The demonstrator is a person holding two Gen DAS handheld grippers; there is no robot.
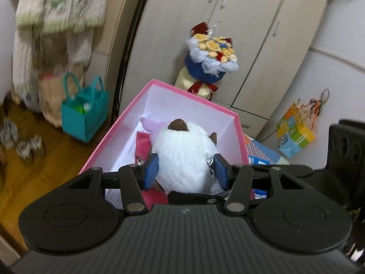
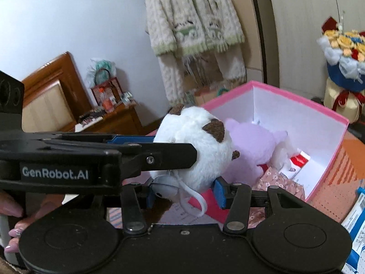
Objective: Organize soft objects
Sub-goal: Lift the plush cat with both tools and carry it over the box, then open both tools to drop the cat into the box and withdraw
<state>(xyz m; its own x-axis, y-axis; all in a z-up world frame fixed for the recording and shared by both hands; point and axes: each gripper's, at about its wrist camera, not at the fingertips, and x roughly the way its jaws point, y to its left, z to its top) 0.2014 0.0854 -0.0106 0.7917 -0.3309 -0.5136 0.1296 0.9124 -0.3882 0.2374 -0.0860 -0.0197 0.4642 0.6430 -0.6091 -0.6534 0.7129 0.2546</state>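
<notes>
Open pink cardboard box [image 1: 237, 123] holding a lilac plush toy [image 2: 251, 146]. White fluffy plush ball with brown ears [image 1: 182, 153], pinched between the left gripper [image 1: 186, 171] blue pads, hangs over the box's near end. Right gripper [image 2: 184, 193] fingers stand spread, touching nothing visibly. Risk: its white loop cord [image 2: 194, 196] snagging a finger on release. The box floor beneath the plush is hidden.

Two plush toys show around the open pink cardboard box [image 2: 324, 111]: one fluffy white toy with brown ears [image 2: 194, 146] and one pale lilac toy [image 2: 248, 148] inside it. Behind the box stands one blue-wrapped bouquet [image 1: 211, 56], and left of it one teal tote bag [image 1: 85, 111]. One knitted cream cardigan [image 2: 194, 22] hangs on the wall.
</notes>
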